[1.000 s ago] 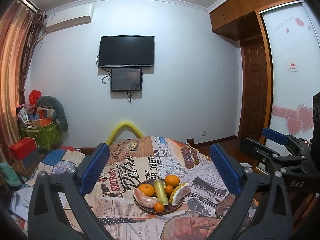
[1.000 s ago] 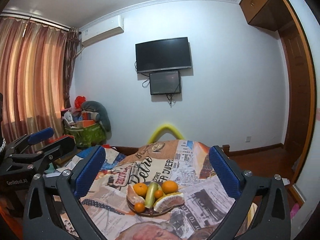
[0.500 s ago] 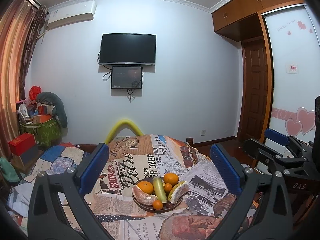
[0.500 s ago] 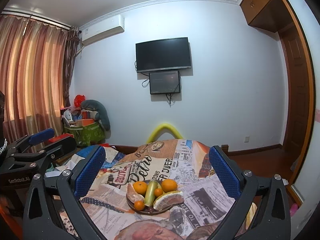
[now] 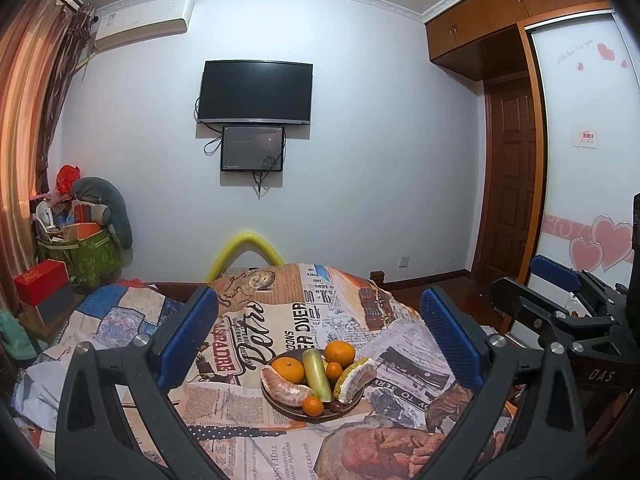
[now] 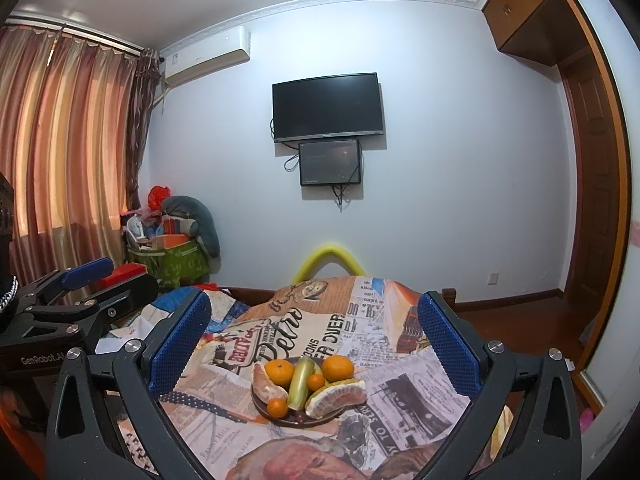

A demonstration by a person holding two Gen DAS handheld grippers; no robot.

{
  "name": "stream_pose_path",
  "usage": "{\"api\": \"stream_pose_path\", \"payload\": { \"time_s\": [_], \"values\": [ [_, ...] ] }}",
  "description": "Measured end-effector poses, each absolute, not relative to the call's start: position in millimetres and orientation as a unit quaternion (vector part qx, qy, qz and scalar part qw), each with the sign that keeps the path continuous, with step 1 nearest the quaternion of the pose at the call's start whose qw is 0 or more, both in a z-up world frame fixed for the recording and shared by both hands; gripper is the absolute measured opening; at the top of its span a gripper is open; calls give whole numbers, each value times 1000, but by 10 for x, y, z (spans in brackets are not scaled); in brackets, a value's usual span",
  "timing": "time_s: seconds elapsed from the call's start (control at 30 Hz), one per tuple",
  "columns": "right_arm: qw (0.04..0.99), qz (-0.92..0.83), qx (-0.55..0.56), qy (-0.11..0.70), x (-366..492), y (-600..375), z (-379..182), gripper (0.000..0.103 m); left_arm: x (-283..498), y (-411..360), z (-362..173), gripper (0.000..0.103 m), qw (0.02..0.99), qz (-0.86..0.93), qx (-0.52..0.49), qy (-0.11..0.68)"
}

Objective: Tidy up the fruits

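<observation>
- The dark plate [image 5: 294,411] of fruit sits on a newspaper-print cloth [image 5: 280,320], low and central in both wrist views.
- On it: two oranges [image 5: 339,352], small tangerines [image 5: 312,406], peeled pomelo wedges [image 5: 286,390] and a pale green cucumber-like fruit [image 5: 316,374].
- That green fruit's long axis runs roughly 12 to 6 o'clock; I judge it firm and smooth, best gripped mid-length.
- The pomelo wedges look soft and likely bruise; the oranges may roll.
- The left claw [image 5: 318,330] and right claw [image 6: 314,330] are both wide open and empty, well short of the plate.
</observation>
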State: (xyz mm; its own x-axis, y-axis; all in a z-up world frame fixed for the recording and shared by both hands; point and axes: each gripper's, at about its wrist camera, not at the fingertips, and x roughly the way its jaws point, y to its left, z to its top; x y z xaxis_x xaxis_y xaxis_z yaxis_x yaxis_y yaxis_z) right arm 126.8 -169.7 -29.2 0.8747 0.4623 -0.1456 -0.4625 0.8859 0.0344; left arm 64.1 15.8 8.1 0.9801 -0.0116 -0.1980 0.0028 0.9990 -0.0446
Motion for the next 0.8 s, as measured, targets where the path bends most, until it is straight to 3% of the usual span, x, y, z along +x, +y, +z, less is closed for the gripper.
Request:
{"api": "stream_pose_path", "payload": {
  "time_s": [0.8],
  "values": [
    [970, 232, 0, 69, 1249, -1724, -249, 103, 659, 142, 92, 103, 994, -19, -21, 108]
  ]
}}
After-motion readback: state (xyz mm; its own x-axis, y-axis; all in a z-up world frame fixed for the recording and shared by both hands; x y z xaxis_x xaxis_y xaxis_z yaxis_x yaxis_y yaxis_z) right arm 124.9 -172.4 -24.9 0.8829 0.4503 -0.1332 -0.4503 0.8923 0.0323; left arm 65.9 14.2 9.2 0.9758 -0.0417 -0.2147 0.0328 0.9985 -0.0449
